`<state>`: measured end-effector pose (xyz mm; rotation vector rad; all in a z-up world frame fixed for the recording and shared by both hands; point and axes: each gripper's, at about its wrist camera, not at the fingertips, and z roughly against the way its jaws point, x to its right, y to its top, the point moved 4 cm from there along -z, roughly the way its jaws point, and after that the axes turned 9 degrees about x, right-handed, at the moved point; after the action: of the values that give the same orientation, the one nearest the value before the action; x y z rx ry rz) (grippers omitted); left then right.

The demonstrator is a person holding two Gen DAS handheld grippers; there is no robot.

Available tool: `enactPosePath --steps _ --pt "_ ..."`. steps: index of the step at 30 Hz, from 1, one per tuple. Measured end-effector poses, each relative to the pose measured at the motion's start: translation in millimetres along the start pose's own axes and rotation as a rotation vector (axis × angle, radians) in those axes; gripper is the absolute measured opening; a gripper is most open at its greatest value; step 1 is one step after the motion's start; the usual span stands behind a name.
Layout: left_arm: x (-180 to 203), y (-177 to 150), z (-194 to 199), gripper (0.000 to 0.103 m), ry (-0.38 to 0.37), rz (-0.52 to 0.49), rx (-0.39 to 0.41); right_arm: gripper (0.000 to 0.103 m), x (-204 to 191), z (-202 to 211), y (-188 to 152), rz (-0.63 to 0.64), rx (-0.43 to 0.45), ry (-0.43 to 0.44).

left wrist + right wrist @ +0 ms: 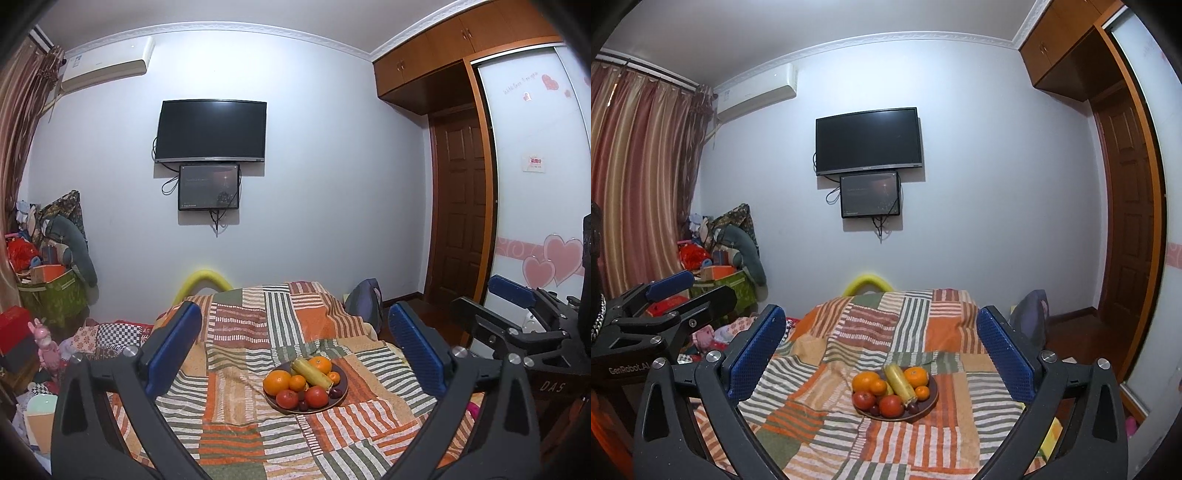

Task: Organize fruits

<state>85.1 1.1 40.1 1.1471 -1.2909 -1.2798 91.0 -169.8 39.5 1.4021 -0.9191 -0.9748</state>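
One plate (341, 393), four oranges (277, 382), two tomatoes (316, 396), one corn cob (311, 373).

The right gripper (881, 345) hung with its blue pads spread wide and empty, framing a brown plate (932, 404) of oranges, tomatoes and a corn cob (899, 382) on the striped patchwork cloth (849, 443). The left gripper (685, 291) showed beside it.

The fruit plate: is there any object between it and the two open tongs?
Nothing visible stands in the way. Between the left tongs and the fruit plate, and between the right tongs and that plate, only the bare striped patchwork cloth lies. Both tongs are open and empty.
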Motion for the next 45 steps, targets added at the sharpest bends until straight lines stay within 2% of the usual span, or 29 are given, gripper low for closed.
enactPosePath --steps 45 --pt "-2 -8 -11 0.103 -0.009 0.017 -0.044 0.103 2 -1 3 -0.001 -0.016 -0.021"
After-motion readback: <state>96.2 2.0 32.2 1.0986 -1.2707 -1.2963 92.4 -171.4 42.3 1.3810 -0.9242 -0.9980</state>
